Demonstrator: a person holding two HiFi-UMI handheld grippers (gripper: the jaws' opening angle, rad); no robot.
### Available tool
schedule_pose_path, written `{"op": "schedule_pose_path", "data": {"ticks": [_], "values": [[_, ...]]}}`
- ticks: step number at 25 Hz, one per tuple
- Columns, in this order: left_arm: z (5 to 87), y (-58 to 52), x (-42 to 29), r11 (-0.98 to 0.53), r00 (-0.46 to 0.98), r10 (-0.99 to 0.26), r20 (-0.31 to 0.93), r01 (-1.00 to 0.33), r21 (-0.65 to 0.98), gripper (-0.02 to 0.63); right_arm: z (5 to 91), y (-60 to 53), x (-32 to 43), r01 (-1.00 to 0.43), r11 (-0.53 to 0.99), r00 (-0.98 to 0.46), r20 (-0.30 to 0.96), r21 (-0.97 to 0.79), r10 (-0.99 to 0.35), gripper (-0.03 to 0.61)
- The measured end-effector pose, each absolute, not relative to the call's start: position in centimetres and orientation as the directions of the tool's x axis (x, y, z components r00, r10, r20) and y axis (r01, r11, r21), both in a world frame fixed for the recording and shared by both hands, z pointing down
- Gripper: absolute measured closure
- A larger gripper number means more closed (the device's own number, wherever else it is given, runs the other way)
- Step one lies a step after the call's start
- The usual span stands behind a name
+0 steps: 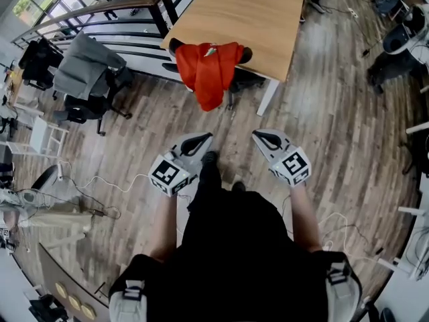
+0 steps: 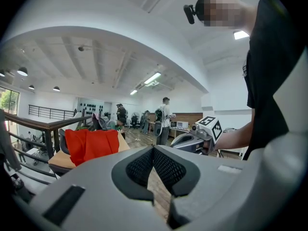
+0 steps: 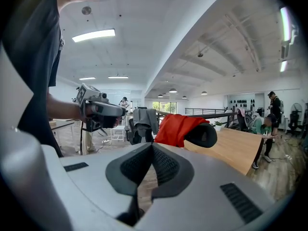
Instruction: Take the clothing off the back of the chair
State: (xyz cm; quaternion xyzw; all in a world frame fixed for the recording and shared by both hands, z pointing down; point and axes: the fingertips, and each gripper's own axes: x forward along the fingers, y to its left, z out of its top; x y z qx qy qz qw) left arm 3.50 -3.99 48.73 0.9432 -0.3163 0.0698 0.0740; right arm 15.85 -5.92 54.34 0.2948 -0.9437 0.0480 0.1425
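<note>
A red garment (image 1: 209,71) hangs over the back of a black chair (image 1: 242,56) pushed up to a wooden table (image 1: 244,17). It also shows in the left gripper view as the red garment (image 2: 90,145) and in the right gripper view as the red garment (image 3: 178,128) on the chair's headrest (image 3: 202,135). My left gripper (image 1: 198,141) and right gripper (image 1: 264,138) are held side by side well short of the chair, both shut and holding nothing. The left gripper (image 2: 153,149) and the right gripper (image 3: 152,147) show their jaws meeting.
A second chair (image 1: 90,79) draped with a grey garment stands to the left by a railing (image 1: 100,12). Cables (image 1: 100,180) trail over the wood floor near my feet. More chairs (image 1: 402,42) stand at the right. People (image 2: 164,119) stand in the distance.
</note>
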Motion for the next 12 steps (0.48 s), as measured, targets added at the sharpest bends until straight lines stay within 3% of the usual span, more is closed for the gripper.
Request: {"op": "schedule_pose_path", "data": {"ticks": [12], "values": [[48.1,-12.9,-3.3,-0.779,0.784,-0.607,0.129,-0.619,0.094,0.614,54.0,-13.1,11.7,-0.647,0.761,-0.737,0.288,-0.038,-0.612,0.578]]}}
